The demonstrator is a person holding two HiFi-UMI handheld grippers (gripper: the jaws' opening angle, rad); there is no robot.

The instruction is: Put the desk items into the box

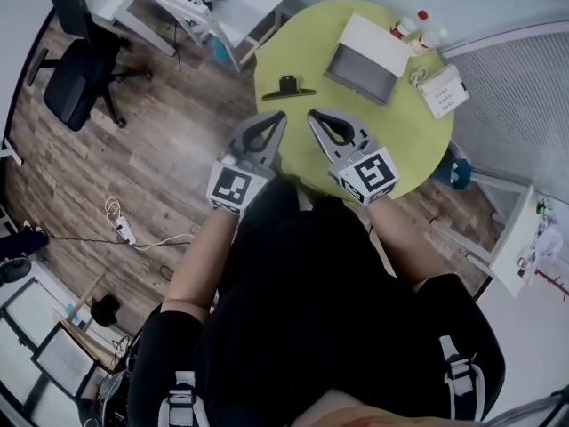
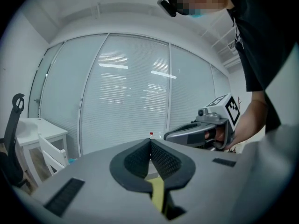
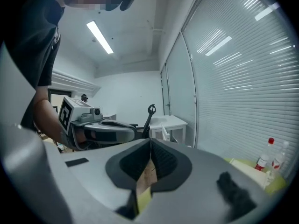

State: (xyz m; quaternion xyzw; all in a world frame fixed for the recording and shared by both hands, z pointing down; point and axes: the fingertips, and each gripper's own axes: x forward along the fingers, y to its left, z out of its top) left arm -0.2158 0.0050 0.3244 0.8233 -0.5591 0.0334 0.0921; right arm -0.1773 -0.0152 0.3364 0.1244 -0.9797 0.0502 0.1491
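A round yellow-green table (image 1: pixel 302 158) carries a grey open box (image 1: pixel 360 69) with a white lid at its far side. A black binder clip (image 1: pixel 287 88) lies near the table's left edge. A white item with a small metal object (image 1: pixel 442 90) rests at the right, and two small red-capped bottles (image 1: pixel 412 27) stand behind the box. My left gripper (image 1: pixel 282 115) and right gripper (image 1: pixel 312 115) hover side by side over the table's near part, both shut and empty. Their tips point toward the clip. The left gripper view shows its jaws closed (image 2: pixel 150 142), and the right gripper view shows the same (image 3: pixel 150 143).
A black office chair (image 1: pixel 76 74) and white desks (image 1: pixel 191 3) stand on the wooden floor to the far left. A power strip with cable (image 1: pixel 124 231) lies on the floor. A white shelf unit (image 1: pixel 520 243) stands at the right, a blue stool (image 1: pixel 455 173) beside the table.
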